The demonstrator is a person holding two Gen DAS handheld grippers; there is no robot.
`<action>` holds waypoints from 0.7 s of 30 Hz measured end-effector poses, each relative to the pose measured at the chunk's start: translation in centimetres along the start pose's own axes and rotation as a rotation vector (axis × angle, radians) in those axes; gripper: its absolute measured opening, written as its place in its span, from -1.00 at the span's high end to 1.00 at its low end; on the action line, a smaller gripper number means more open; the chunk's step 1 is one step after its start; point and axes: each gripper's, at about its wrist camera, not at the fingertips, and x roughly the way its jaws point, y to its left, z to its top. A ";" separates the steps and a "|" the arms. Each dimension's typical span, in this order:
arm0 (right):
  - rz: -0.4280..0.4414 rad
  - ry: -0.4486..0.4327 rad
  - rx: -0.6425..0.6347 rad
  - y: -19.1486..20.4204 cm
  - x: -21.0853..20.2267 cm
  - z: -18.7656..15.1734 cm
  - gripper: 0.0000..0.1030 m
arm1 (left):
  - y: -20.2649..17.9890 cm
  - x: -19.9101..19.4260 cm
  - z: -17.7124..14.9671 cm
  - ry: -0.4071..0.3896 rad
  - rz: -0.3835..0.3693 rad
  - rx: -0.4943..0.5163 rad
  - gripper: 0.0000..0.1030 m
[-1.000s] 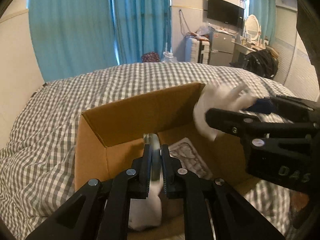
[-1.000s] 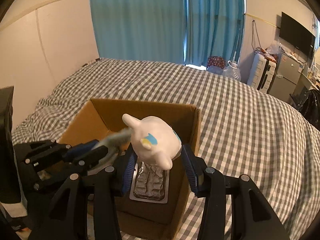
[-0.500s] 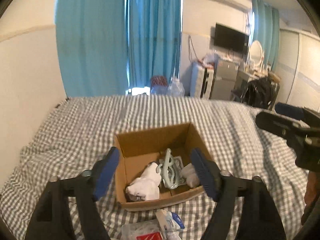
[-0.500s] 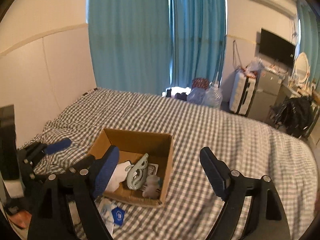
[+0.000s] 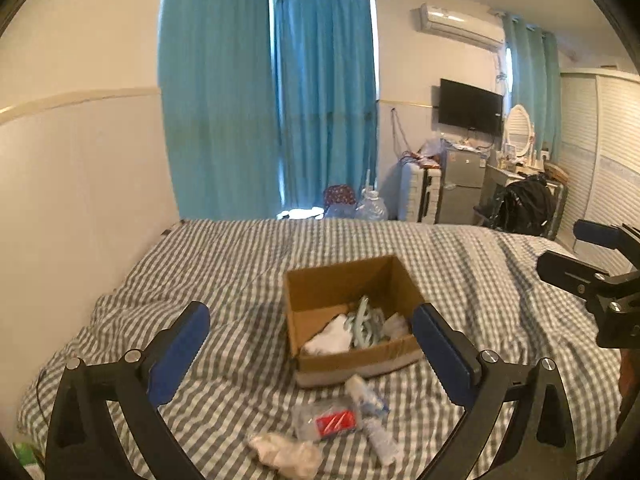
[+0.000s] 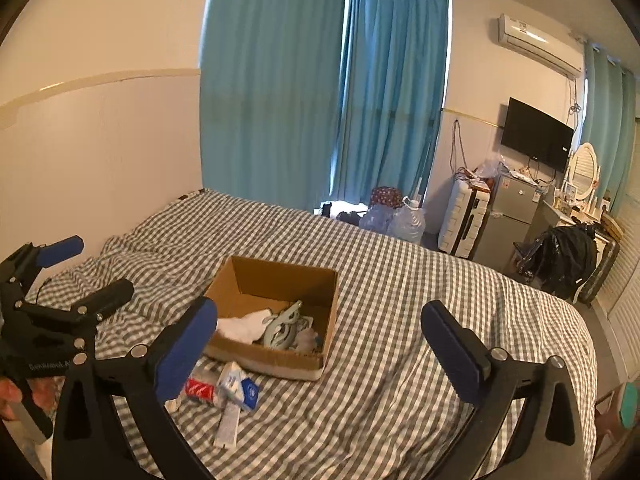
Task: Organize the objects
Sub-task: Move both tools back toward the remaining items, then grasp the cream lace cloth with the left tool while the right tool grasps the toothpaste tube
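An open cardboard box [image 5: 316,284] [image 6: 224,284] sits on the checked bed. Inside lie a white cloth [image 5: 330,336] [image 6: 244,326], a pale green clip [image 5: 364,326] [image 6: 282,324] and a small white toy [image 6: 306,336]. Loose packets lie in front of the box: a clear pack with a red label [image 5: 332,420] [image 6: 200,390], a white and blue packet [image 5: 370,396] [image 6: 240,386] and a crumpled white wrapper [image 5: 286,454]. My left gripper [image 5: 310,352] and right gripper [image 6: 320,350] are both wide open, empty, raised high and back from the box. Each shows in the other's view, the left [image 6: 84,276] and the right [image 5: 576,252].
The checked bed [image 5: 224,256] fills the foreground, against a cream wall on the left. Teal curtains [image 5: 272,120], water jugs [image 6: 400,220], a suitcase [image 6: 464,216], a small fridge [image 6: 516,216], a wall TV [image 5: 470,106] and a black bag [image 5: 528,204] stand beyond the bed.
Both grippers opened, leaving the green clip and the white toy in the box, and pulled up and back. The loose packets in front of the box came into view.
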 end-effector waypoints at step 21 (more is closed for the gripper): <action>0.105 0.347 0.009 6.7 14.9 -15.6 -0.79 | 2.2 13.2 -18.5 0.397 0.111 -0.003 -0.60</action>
